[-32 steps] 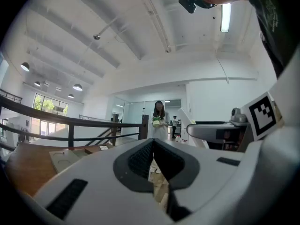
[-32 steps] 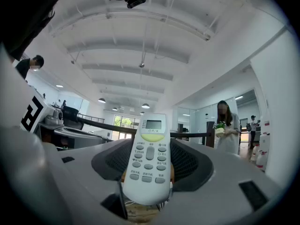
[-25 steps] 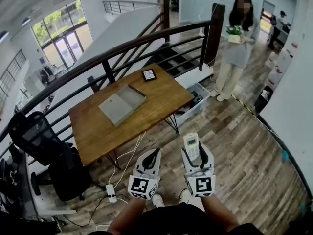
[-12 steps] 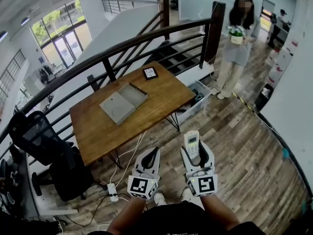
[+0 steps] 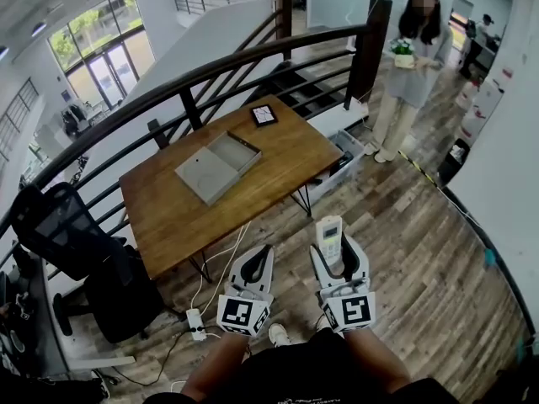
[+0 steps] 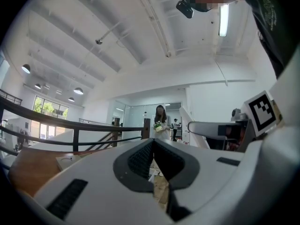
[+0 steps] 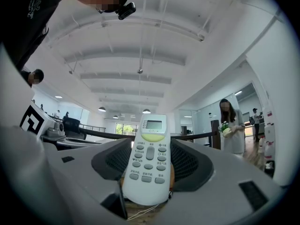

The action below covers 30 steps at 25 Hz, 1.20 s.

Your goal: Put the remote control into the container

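A white remote control with a small screen and grey buttons stands between the jaws of my right gripper, which is shut on it. The flat grey container, an open shallow box, lies on the wooden table well ahead and to the left of both grippers. My left gripper is held beside the right one, over the floor, with its jaws closed together and nothing between them.
A small black tablet lies at the table's far corner. A dark curved railing runs behind the table. A black office chair stands left. A person holding a plant stands far right. Cables and a power strip lie on the floor.
The view has shifted slightly toward the table; both grippers have stayed side by side, and the remote control remains held in the right one.
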{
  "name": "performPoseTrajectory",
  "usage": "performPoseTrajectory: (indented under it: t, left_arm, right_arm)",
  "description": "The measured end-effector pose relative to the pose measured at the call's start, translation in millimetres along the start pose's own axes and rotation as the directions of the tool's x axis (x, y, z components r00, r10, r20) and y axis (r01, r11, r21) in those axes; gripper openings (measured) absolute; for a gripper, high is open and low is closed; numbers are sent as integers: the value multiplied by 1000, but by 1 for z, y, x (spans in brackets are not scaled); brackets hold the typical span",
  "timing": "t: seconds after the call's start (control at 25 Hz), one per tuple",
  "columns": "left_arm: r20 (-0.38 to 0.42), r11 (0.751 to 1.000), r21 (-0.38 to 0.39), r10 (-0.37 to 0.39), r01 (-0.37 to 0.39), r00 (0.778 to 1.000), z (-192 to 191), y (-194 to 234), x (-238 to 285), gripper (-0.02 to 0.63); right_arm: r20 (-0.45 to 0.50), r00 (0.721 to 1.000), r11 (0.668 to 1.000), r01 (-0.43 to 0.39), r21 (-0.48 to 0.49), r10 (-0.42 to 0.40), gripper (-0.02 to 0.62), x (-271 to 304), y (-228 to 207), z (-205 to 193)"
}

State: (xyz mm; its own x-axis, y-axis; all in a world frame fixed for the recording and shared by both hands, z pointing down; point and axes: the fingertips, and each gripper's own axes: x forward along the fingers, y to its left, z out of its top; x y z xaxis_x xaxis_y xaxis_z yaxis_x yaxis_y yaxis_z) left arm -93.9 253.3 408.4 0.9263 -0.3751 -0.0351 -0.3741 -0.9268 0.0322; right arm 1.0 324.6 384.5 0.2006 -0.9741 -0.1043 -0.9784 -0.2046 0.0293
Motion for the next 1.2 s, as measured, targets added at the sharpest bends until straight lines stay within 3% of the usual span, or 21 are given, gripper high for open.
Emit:
performPoseTrajectory:
  t: [0.4, 1.2]
  left_arm:
    - [-17, 999, -16, 48, -48, 999, -5, 26, 6, 8]
    - [-66, 985, 8, 171, -170, 983, -11, 63, 120, 8]
  right_arm:
    - [-26, 999, 1000, -24, -7, 24, 268, 21, 6, -7]
    - [-30, 987, 985, -158, 67, 160, 268, 123, -63, -32]
